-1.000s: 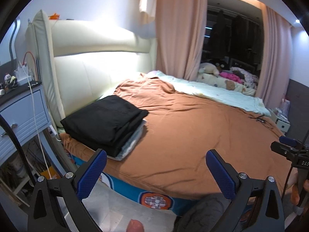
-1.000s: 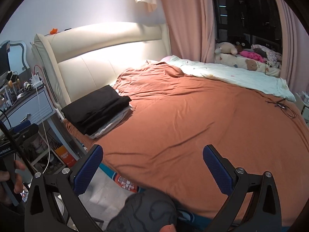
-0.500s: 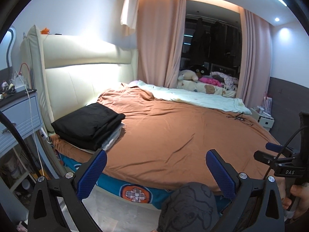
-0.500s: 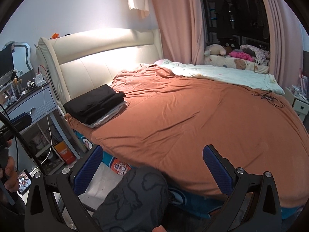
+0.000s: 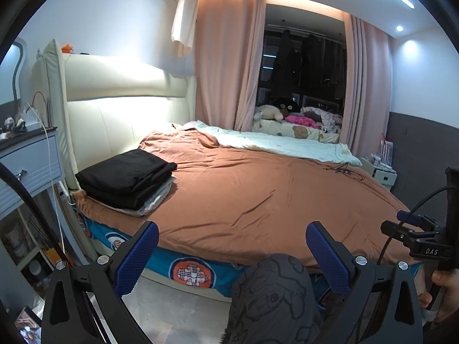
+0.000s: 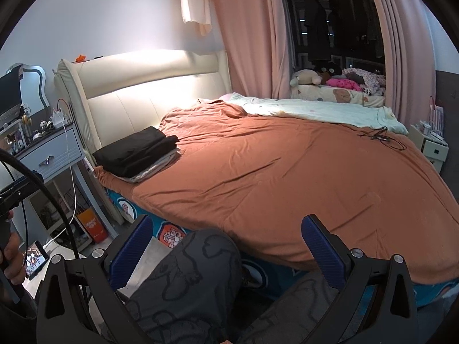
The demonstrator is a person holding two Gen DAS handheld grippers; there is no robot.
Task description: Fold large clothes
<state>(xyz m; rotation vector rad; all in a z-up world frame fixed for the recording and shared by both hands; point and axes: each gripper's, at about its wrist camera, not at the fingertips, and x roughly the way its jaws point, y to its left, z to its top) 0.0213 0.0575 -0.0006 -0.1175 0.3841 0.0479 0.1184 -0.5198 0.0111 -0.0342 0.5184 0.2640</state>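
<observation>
A stack of folded clothes [image 5: 126,176] [image 6: 137,153], black pieces on top of pale ones, lies at the near left corner of the bed beside the headboard. My left gripper [image 5: 231,250] is held off the bed's near edge, open and holding nothing. My right gripper [image 6: 226,246] is likewise open and holding nothing, back from the bed. The right gripper's body [image 5: 421,240] shows at the right of the left wrist view, held by a hand. A knee in grey patterned trousers [image 5: 272,289] [image 6: 195,269] sits low between the fingers of both grippers.
The bed's orange cover [image 5: 272,189] [image 6: 287,177] spreads wide, with a pale blanket [image 5: 275,143] at the far side and a black cable [image 6: 381,137] at the far right. A white nightstand [image 5: 25,166] [image 6: 54,152] stands left of the bed. Pink curtains [image 5: 226,71] hang behind.
Both grippers have drawn back and tilted up from the bed, so more of the room and ceiling shows. The knee has come further into view. Both stay open.
</observation>
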